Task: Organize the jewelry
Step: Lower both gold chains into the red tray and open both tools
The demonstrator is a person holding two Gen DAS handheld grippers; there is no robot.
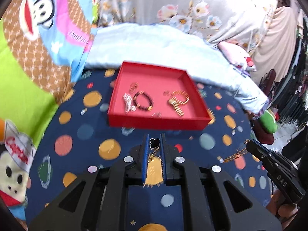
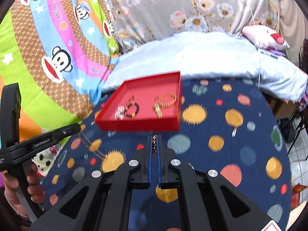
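Pinching a black four-leaf clover charm (image 1: pixel 154 142) between blue ribbed pads, the left gripper (image 1: pixel 154 144) has its fingers (image 1: pixel 145 154) pressed nearly together, a fine gold chain (image 1: pixel 234 155) trailing from the charm. The right gripper (image 2: pixel 154 144) is clamped fully on the other end of that chain, its links bunched between the fingers (image 2: pixel 149 154). In the right wrist view the chain sags in a loose arc between the two grippers, above the bed.

The risk, as I judge it, lies in the thin chain: pulling the hands apart too far could snap a link or drag the smooth, glossy charm out of its narrow grip. The slack loop could also catch on the wall of the red box (image 1: pixel 194 84) if carried in low, or tangle with what already lies inside.

The box is stiff card, shallow and square-cornered. Inside sit a dark beaded bracelet (image 1: pixel 143 101), a ribbed gold bangle (image 1: pixel 180 97) and a sparkling silver piece (image 1: pixel 129 103). The box rests on a soft navy bedsheet (image 1: pixel 211 173) with coloured planets, which would let it tip if nudged.
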